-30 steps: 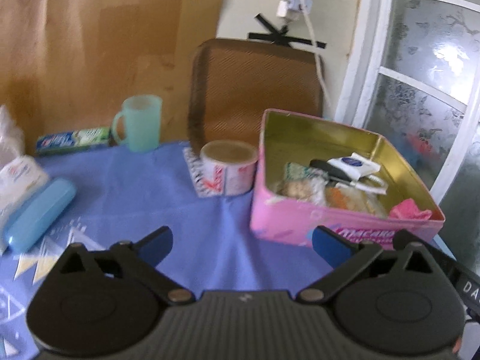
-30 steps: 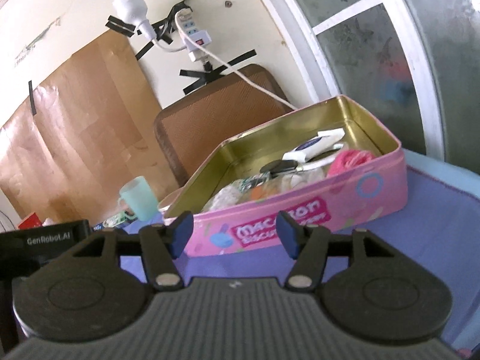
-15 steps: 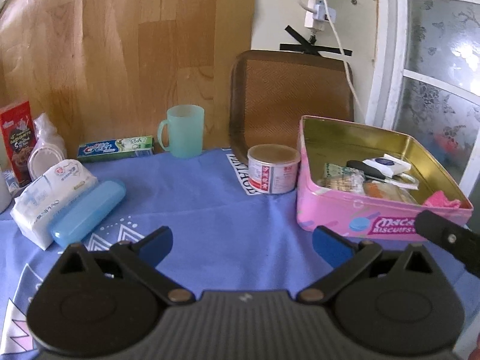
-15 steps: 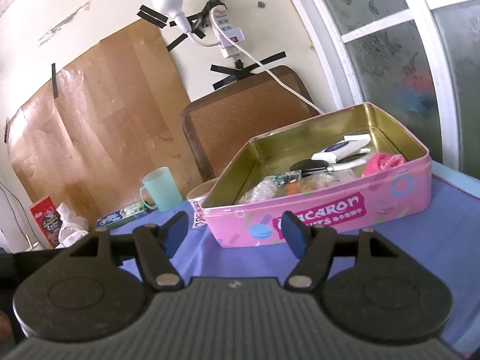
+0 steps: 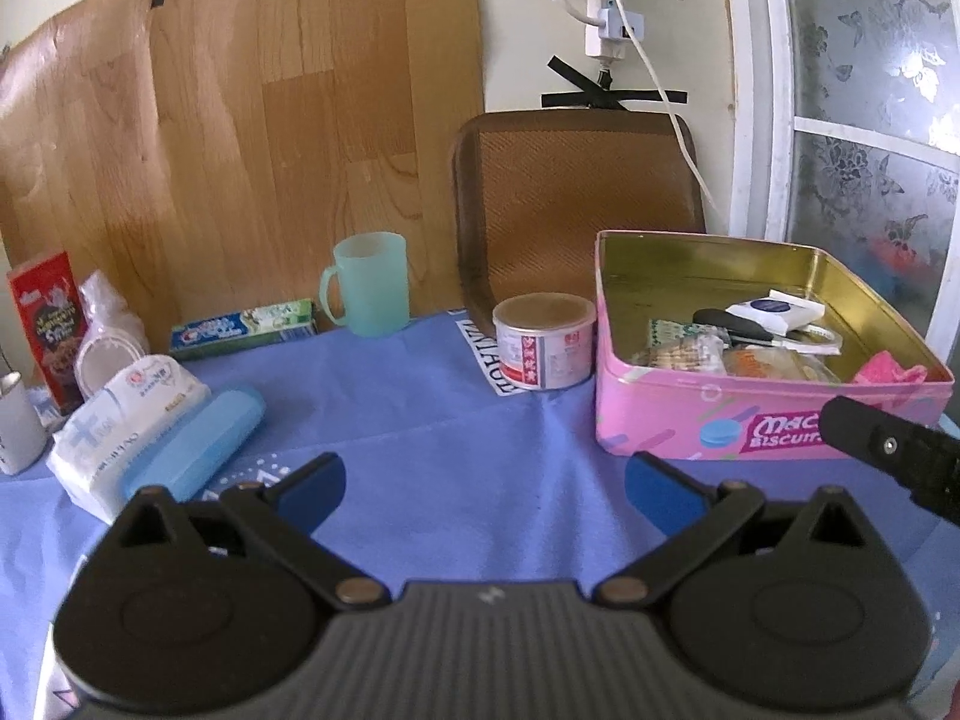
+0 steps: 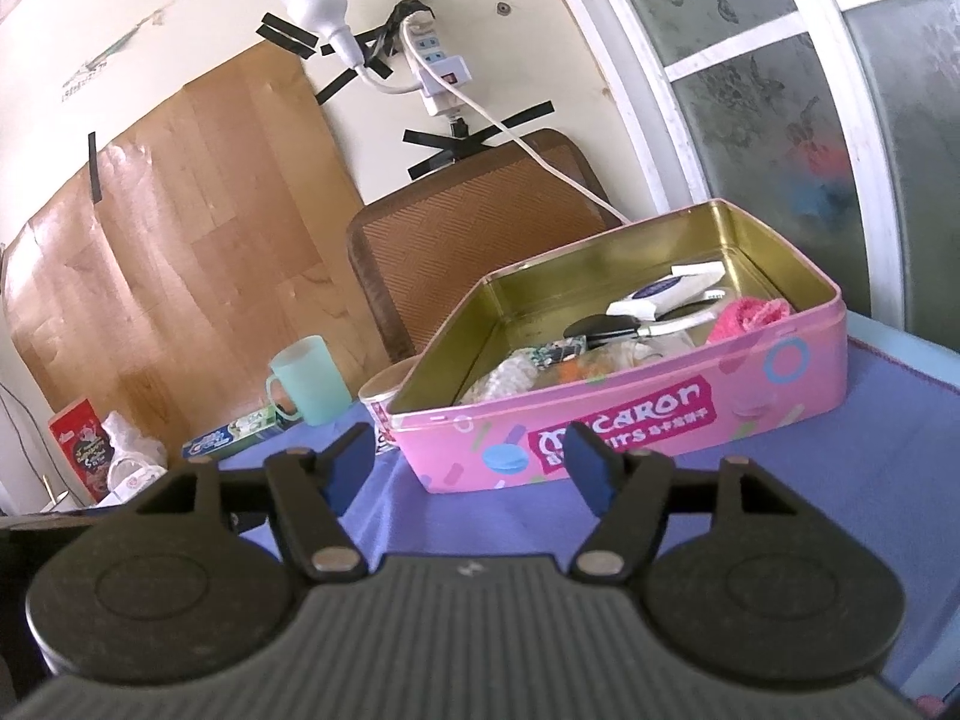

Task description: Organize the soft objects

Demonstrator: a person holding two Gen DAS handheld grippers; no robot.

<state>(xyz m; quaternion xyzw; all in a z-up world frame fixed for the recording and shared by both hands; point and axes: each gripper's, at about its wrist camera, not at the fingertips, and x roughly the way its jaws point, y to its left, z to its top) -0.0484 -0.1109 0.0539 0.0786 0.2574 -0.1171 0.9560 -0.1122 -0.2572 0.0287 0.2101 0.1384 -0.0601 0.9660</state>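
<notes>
The open pink macaron biscuit tin with the gold inside [image 5: 750, 420] is the thing to steer by. Several items already lie in it: a fuzzy pink cloth [image 6: 750, 315] in its near right corner, a crinkled clear packet of something pale [image 5: 684, 354] toward its left wall, and a white sachet and a dark-handled tool further in. So part of the sorting looks done.

What seems left is out on the blue tablecloth [image 5: 432, 420], well to the left of the tin: a soft white pack of tissues [image 5: 120, 414] with a light blue plastic case [image 5: 198, 450] lying against it. Past those, near the wall, stand a red carton and a clear bag, too small to judge.

Both hands are empty. The left gripper [image 5: 483, 480] hovers over bare cloth, left of the tin, its jaws spread wide with nothing between them. The right gripper [image 6: 468, 462] sits just in front of the tin's long printed side; its jaws have just been opening and now stand released, with nothing between them.

Between the tissues and the tin the cloth is mostly free. A squat round can with a red-and-white label [image 5: 543, 348] stands touching or just beside the tin's left wall, and a pale green plastic mug [image 5: 369, 282] and a boxed toothpaste [image 5: 243, 327] sit further back; none blocks the direct path, I'd say.
</notes>
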